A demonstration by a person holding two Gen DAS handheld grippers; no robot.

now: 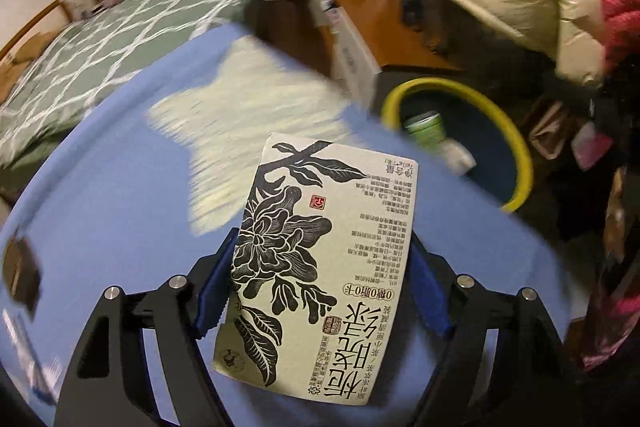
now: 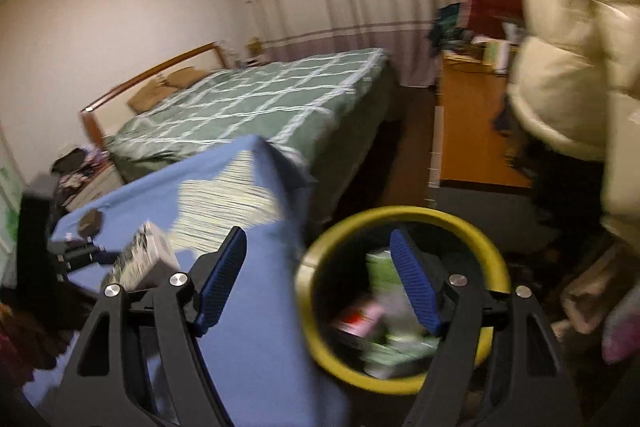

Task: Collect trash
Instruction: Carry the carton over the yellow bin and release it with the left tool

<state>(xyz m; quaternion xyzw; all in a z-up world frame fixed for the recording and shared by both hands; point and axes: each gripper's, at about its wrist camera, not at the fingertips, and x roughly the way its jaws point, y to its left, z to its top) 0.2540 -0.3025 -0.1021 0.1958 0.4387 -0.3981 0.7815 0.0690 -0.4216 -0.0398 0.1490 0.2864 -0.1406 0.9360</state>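
Observation:
My left gripper (image 1: 320,279) is shut on a pale tea carton (image 1: 320,259) printed with a black flower and Chinese text, held above the blue cloth table (image 1: 120,195). The yellow-rimmed bin (image 1: 516,147) stands to the right beyond the table edge, with a green-and-white cup (image 1: 428,131) inside. My right gripper (image 2: 320,279) is open and empty, over the table edge and the bin (image 2: 476,231), which holds several pieces of trash (image 2: 384,307). The carton (image 2: 140,259) in the left gripper (image 2: 80,253) shows at the left of the right wrist view.
A cream star patch (image 1: 248,115) marks the blue cloth. A small dark object (image 1: 20,275) lies at the table's left. A green checked bed (image 2: 260,103), a wooden desk (image 2: 472,131) and hanging cream and red jackets (image 2: 568,39) surround the table.

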